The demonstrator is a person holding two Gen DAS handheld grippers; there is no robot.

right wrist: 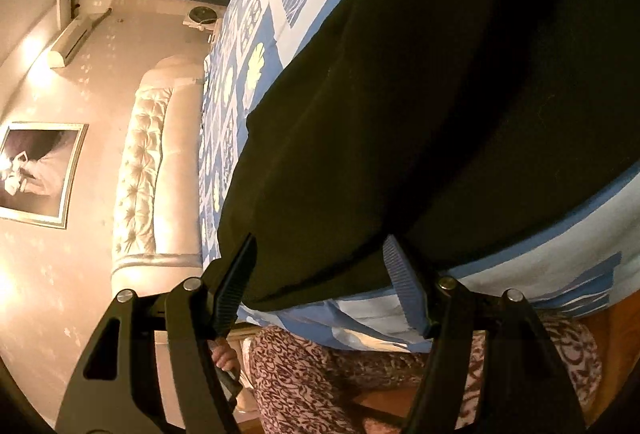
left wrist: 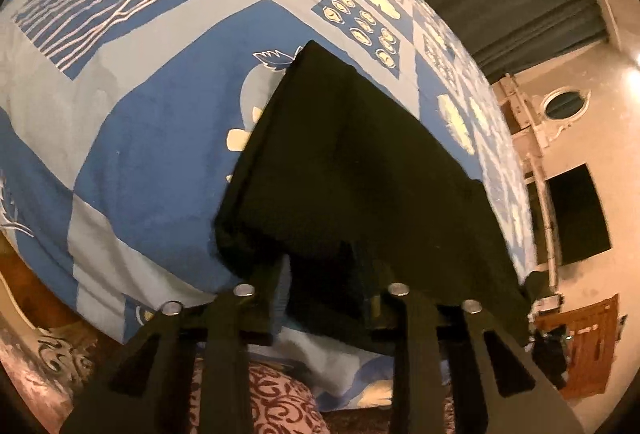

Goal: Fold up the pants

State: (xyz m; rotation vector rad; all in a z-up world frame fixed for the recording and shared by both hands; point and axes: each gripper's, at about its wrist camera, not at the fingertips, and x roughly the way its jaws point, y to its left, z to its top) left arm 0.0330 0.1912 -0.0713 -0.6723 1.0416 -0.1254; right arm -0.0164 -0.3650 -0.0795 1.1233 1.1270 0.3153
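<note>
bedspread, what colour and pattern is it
The bedspread is a patchwork of blue and pale blue squares with cream leaf shapes and wavy stripes; it shows best in the left wrist view.

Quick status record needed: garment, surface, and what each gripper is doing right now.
garment: black pants, folded into a flat panel, near edge at the bed's edge
surface: blue patchwork bedcover
left gripper: fingers narrow, dark cloth between them at the near edge; grip not clear
right gripper: fingers wide apart, straddling the near hem, pads not pressing
below the bed edge: person's patterned trousers
</note>
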